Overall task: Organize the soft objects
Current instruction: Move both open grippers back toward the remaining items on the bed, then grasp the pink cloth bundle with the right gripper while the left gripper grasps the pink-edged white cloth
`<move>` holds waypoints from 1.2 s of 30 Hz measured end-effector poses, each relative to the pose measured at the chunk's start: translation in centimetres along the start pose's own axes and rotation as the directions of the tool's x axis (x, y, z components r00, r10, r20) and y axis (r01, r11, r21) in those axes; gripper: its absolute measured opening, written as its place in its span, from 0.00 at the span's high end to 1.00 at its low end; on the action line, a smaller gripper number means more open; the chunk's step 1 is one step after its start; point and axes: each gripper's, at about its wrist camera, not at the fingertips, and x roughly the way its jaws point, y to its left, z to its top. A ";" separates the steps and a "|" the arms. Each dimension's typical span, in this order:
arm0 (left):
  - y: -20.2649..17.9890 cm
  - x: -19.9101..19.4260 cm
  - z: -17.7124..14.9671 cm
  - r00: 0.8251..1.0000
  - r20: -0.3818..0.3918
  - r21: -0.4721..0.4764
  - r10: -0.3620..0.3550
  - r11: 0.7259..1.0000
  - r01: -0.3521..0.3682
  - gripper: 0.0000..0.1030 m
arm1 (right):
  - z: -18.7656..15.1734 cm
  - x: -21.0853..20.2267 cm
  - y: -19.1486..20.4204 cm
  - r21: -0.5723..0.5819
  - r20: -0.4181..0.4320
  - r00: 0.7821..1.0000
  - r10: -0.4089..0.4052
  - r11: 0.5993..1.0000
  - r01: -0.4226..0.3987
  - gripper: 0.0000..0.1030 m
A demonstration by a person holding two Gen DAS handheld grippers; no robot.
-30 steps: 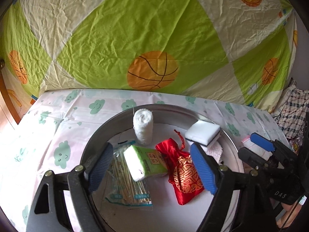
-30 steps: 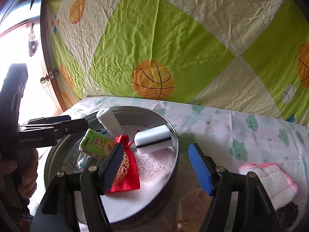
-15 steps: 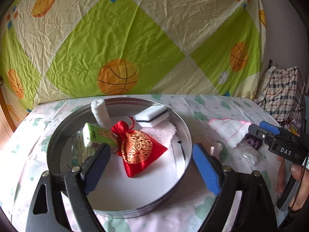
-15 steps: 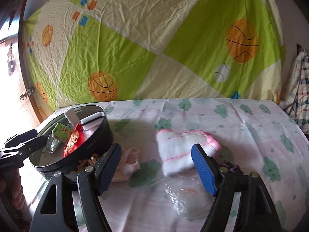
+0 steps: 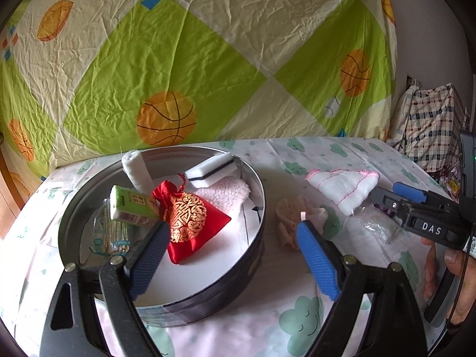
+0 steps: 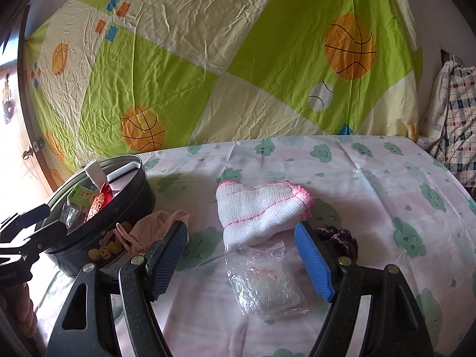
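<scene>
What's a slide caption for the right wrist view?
Open right gripper above a clear plastic bag, white cloth beyond.

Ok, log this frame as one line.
left gripper: open, empty | right gripper: open, above clear plastic packet | round metal tin: partly filled | white pink-edged cloth: outside tin

Pouch [image 5: 186,218], sponge [image 5: 211,172] in tin [image 5: 255,238]; folded cloth [image 6: 258,211] right of tin, plastic bag [image 6: 264,285] before cloth.
</scene>
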 end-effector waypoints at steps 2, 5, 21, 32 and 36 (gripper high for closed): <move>0.5 0.1 0.0 1.000 0.004 -0.012 0.027 1.000 -0.027 0.10 | 0.0 0.4 0.8 -0.007 -0.017 1.000 0.025 1.000 -0.026 0.26; 1.5 0.4 -0.3 0.998 -0.003 -0.036 0.058 0.998 -0.058 0.08 | -0.1 1.3 3.2 -0.074 -0.045 0.997 0.057 0.995 -0.060 0.26; 4.9 0.4 -0.7 0.996 -0.015 -0.105 0.084 0.991 -0.085 0.05 | -0.7 8.1 10.7 -0.223 -0.282 0.951 0.129 0.955 -0.196 0.26; 3.9 0.2 -0.3 0.997 -0.012 -0.076 0.074 0.994 -0.075 0.05 | -0.8 9.6 10.8 -0.202 -0.344 0.926 0.155 0.951 -0.234 0.83; 3.0 0.4 0.3 0.997 -0.013 -0.062 0.074 0.995 -0.074 0.05 | -0.5 8.0 10.8 -0.217 -0.272 0.947 0.171 0.948 -0.234 0.85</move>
